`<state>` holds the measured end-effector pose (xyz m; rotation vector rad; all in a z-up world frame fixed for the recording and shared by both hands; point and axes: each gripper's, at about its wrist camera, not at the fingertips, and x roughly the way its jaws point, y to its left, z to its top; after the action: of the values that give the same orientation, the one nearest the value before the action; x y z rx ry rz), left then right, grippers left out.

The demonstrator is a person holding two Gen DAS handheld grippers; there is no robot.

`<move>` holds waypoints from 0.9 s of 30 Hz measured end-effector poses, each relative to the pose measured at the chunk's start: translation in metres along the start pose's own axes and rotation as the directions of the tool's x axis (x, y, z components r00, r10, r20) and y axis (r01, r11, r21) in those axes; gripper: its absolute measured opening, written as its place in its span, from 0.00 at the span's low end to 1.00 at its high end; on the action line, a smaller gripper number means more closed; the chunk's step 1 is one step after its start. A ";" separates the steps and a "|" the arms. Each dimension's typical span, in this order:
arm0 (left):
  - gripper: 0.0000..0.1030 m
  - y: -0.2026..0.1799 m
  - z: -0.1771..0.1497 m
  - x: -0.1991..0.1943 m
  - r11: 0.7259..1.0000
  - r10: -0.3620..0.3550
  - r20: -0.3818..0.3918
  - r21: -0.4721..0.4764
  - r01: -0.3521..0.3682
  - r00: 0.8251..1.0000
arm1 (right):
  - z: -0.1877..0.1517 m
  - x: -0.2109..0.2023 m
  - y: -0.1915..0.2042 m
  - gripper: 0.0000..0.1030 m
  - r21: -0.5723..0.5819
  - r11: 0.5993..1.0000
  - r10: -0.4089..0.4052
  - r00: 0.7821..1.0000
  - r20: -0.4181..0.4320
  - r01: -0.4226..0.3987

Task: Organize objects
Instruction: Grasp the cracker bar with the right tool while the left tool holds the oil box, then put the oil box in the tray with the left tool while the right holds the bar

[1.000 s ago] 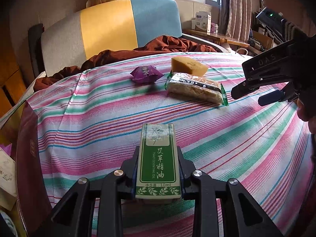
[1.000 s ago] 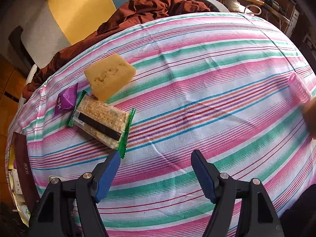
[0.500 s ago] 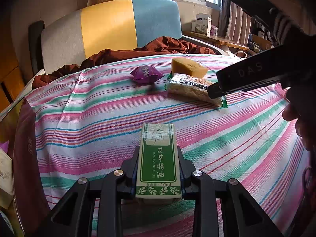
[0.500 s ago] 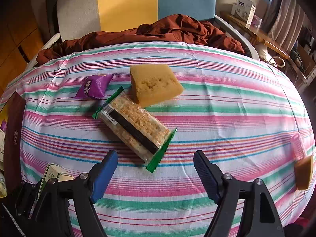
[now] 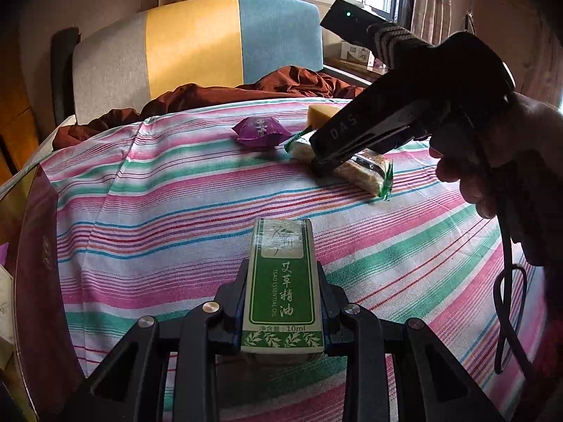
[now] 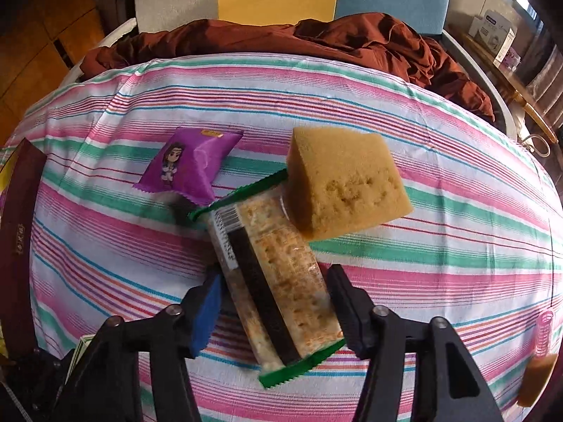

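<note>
My left gripper point(image 5: 281, 292) is shut on a green and white essential-oil box point(image 5: 279, 246), held just above the striped tablecloth point(image 5: 176, 211). The right gripper point(image 6: 274, 295) points steeply down, and its jaws are closing on a green-edged cracker pack point(image 6: 274, 274) that lies between them. Both pads touch the pack's long sides. In the left wrist view the right gripper point(image 5: 318, 168) sits on the cracker pack point(image 5: 366, 172), with a person's hand behind it. A yellow sponge block point(image 6: 345, 193) rests on the pack's far end. A purple snack packet point(image 6: 186, 165) lies to the left of it.
A dark red box point(image 5: 35, 246) stands at the table's left edge. A pink hair roller point(image 6: 545, 334) and a small yellow piece point(image 6: 535, 379) lie at the right. Brown cloth point(image 6: 352, 42) is heaped on the chair point(image 5: 193, 45) behind the table.
The right gripper moved left over the cracker pack, rolled to line up with it, dropped down and closed from wide open onto its sides. The left gripper stayed still with the box.
</note>
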<state>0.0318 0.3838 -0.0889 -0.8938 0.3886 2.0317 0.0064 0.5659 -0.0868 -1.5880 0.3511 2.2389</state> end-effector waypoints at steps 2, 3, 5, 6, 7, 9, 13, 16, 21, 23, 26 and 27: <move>0.30 0.000 0.000 0.000 1.000 0.001 0.000 0.001 -0.001 1.000 | -0.014 -0.005 0.007 0.45 -0.012 1.000 -0.001 1.000 -0.026 0.001; 0.30 -0.001 0.000 0.000 1.000 -0.001 0.000 -0.001 0.001 1.000 | -0.022 -0.008 0.010 0.45 -0.020 1.000 0.002 0.999 -0.034 -0.003; 0.30 -0.001 0.000 -0.001 1.000 -0.006 0.000 -0.005 0.006 1.000 | -0.042 -0.014 0.015 0.46 -0.017 1.000 0.008 0.999 -0.047 -0.009; 0.30 -0.001 0.000 -0.001 1.000 -0.006 0.000 -0.005 0.006 1.000 | -0.052 -0.018 0.017 0.46 -0.010 1.000 0.011 0.999 -0.046 -0.011; 0.30 0.000 0.000 -0.001 1.000 -0.005 0.000 -0.004 0.005 1.000 | -0.061 -0.020 0.018 0.46 0.000 1.000 0.016 0.999 -0.041 -0.016; 0.30 -0.001 0.001 0.000 1.000 -0.002 0.000 -0.002 0.002 1.000 | -0.074 -0.024 0.020 0.46 0.004 1.000 0.014 1.000 -0.022 -0.014; 0.30 -0.001 0.001 0.000 1.000 0.007 -0.001 0.005 -0.007 1.000 | -0.072 -0.021 0.018 0.46 0.008 1.000 0.016 1.000 -0.019 -0.016; 0.30 -0.003 0.001 -0.001 1.000 0.015 -0.001 0.012 -0.015 1.000 | -0.072 -0.020 0.017 0.46 0.004 1.000 0.020 1.000 -0.013 -0.019; 0.30 -0.004 -0.001 -0.002 1.000 0.024 -0.001 0.019 -0.024 1.000 | -0.071 -0.017 0.016 0.46 -0.015 1.000 0.013 1.000 -0.009 -0.013; 0.30 -0.004 -0.001 -0.002 0.999 0.026 0.000 0.021 -0.026 1.000 | -0.071 -0.016 0.016 0.46 -0.020 1.000 0.012 1.000 -0.007 -0.012; 0.30 -0.005 -0.001 -0.002 0.999 0.034 0.001 0.027 -0.034 0.999 | -0.071 -0.015 0.014 0.46 -0.026 1.000 0.012 1.000 -0.006 -0.012; 0.31 -0.006 -0.001 -0.001 0.999 0.037 0.002 0.029 -0.037 0.999 | -0.071 -0.015 0.014 0.46 -0.028 1.000 0.010 1.000 -0.005 -0.010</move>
<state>0.0374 0.3858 -0.0884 -0.8731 0.4363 2.0555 0.0651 0.5217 -0.0968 -1.6094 0.3310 2.2575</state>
